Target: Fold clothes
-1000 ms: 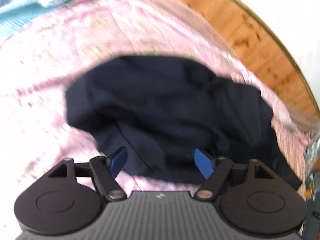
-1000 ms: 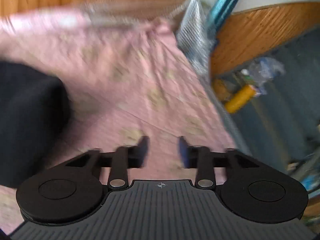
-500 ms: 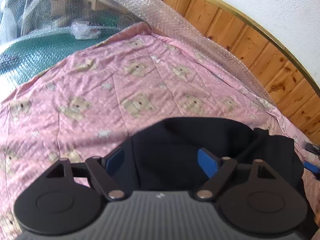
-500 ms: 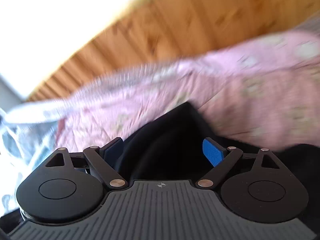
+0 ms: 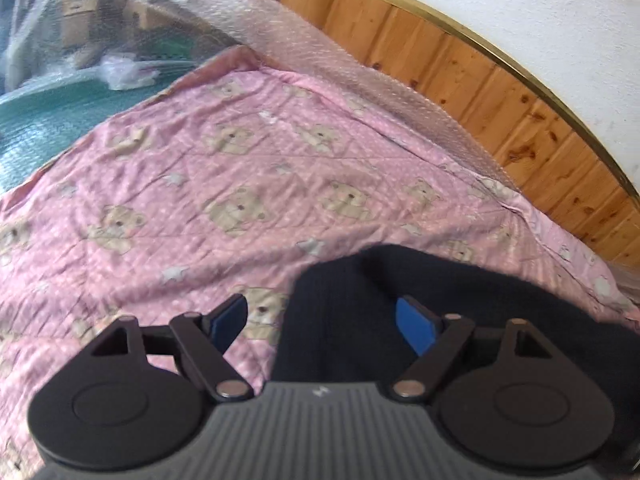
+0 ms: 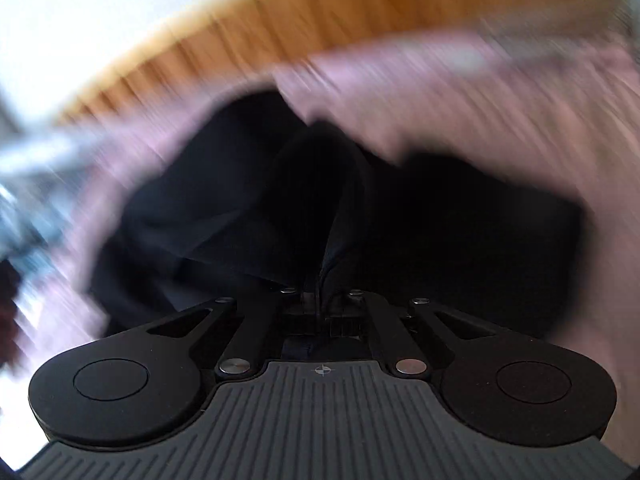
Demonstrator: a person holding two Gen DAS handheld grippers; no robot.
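Note:
A dark navy garment [image 5: 460,304] lies crumpled on a pink bedspread [image 5: 240,184] printed with teddy bears. My left gripper [image 5: 320,322] hovers open above the garment's left edge, blue pads apart, with nothing pinched. In the blurred right wrist view the same navy garment [image 6: 248,184] fills the middle. My right gripper [image 6: 320,300] is shut on a pinched fold of that cloth, which rises as a ridge from the closed jaws.
Bubble wrap [image 5: 352,64] lines the far edge of the bed against a wood-panelled wall [image 5: 480,80]. Teal bubble-wrapped items [image 5: 48,116] sit beyond the bedspread's left corner. The bedspread [image 6: 500,112] continues to the right of the garment.
The right gripper swung from bare bedspread over the navy garment and went from open to shut on a fold. The left view drew back and steadied, the garment now lower right.

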